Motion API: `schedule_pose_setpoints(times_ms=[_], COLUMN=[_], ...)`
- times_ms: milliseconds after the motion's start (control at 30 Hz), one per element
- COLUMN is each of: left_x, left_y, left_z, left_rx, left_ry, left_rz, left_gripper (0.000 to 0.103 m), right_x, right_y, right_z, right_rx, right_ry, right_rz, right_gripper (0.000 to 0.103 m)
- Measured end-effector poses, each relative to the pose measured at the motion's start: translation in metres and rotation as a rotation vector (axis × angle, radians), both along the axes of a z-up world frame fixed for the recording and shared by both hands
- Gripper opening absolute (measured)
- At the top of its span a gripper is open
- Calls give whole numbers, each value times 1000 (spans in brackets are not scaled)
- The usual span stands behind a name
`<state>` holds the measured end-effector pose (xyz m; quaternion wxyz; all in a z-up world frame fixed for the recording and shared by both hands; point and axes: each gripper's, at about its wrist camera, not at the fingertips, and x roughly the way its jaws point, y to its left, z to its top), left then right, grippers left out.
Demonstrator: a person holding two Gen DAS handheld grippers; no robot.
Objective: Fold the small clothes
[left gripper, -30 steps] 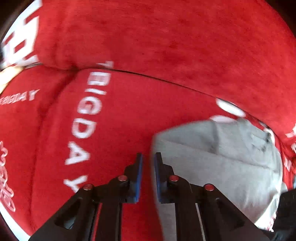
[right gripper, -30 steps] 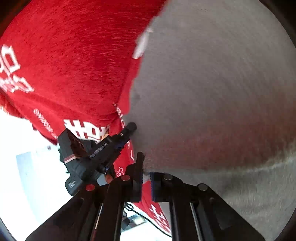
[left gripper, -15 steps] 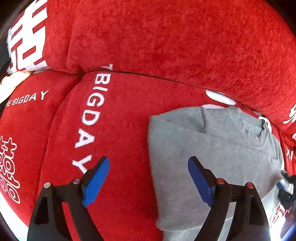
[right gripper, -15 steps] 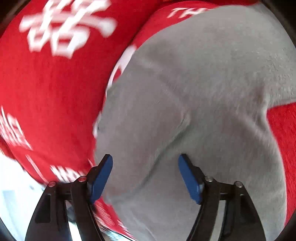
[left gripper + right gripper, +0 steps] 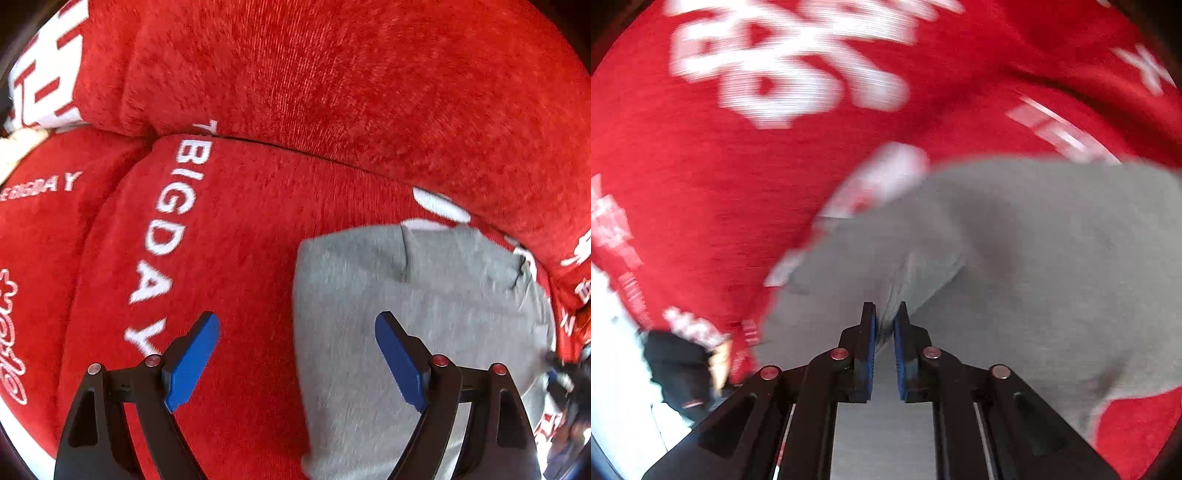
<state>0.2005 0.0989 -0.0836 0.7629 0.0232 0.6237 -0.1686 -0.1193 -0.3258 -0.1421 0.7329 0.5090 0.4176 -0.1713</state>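
A small grey garment (image 5: 424, 295) lies partly folded on a red plush sofa seat (image 5: 240, 229) with white lettering. My left gripper (image 5: 295, 328) is open and empty, hovering over the garment's left edge, one blue pad on each side of it. In the right wrist view the grey garment (image 5: 1052, 258) fills the lower right. My right gripper (image 5: 884, 314) is shut on a raised fold of the grey cloth, which bunches up between the blue pads.
The red sofa backrest (image 5: 332, 74) rises behind the seat. A second seat cushion (image 5: 44, 221) lies to the left. A dark object (image 5: 679, 365) and a white floor show at the lower left of the right wrist view.
The left gripper opened and let go of the garment's edge, then stayed open above it. The right gripper opened, then shut again on a fold of the grey cloth.
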Motion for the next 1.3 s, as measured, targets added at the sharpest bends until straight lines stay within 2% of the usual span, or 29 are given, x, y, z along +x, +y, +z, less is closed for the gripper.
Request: schedule_pose_setpoints(times_ms=[33, 67, 100, 133, 167, 233, 333, 367, 433, 533, 733, 833, 867, 933, 967, 1000, 1033, 1067, 1100, 1133, 1200, 1300], left_x=[5, 10, 12, 13, 14, 15, 20, 23, 26, 18, -12, -32, -39, -51, -55, -61, -65, -71, -76, -79, -89, -97], left_y=[-2, -6, -9, -14, -18, -24, -30, -27, -20, -12, 40, 67, 75, 88, 92, 97, 98, 101, 101, 103, 102, 93], left_z=[-4, -10, -13, -17, -20, -15, -15, -18, -16, -2, 19, 24, 21, 22, 21, 20, 20, 19, 18, 20, 27, 32], left_rx=[-8, -9, -6, 8, 20, 24, 108, 108, 81, 129, 129, 128, 124, 115, 115, 122, 127, 134, 148, 158, 160, 157], left_ry=[14, 30, 36, 41, 51, 21, -63, -61, -62, -110, -73, -49, -43, -26, -21, -16, -14, -12, -11, -20, -63, -53], left_rz=[2, 5, 3, -4, -16, -44, -109, -106, -87, -62, 24, 59, 66, 80, 79, 72, 66, 59, 58, 68, 61, 30], left_gripper=[86, 85, 73, 43, 32, 11, 11, 11, 11, 12, 12, 12, 12, 12, 12, 12, 12, 19, 58, 92, 94, 94], right_x=[-12, -22, -28, -32, -30, -23, -5, 2, 16, 49, 100, 131, 134, 144, 150, 154, 161, 165, 171, 174, 175, 171], right_y=[-1, 2, 7, 14, 21, 40, 66, 76, 94, 126, 212, 251, 258, 270, 275, 278, 283, 286, 293, 298, 302, 304], right_z=[-4, -4, -2, 1, 2, 4, 12, 15, 16, 3, -21, -41, -45, -54, -55, -56, -58, -59, -61, -60, -53, -47], right_rx=[32, 48, 55, 61, 66, 112, 126, 114, 94, 134, 282, 362, 375, 399, 403, 393, 372, 357, 340, 317, 260, 249], right_ry=[-33, -63, -89, -112, -118, -129, -137, -144, -140, -111, -136, -142, -142, -138, -139, -136, -131, -119, -98, -86, -80, -55], right_rz=[-27, -50, -56, -50, -40, 15, 98, 136, 197, 288, 409, 421, 423, 415, 410, 411, 423, 439, 471, 497, 545, 582], right_gripper=[20, 32, 51, 59, 71, 73, 76, 82, 82, 82, 82, 82, 79, 65, 48, 39, 37, 33, 26, 25, 24, 24])
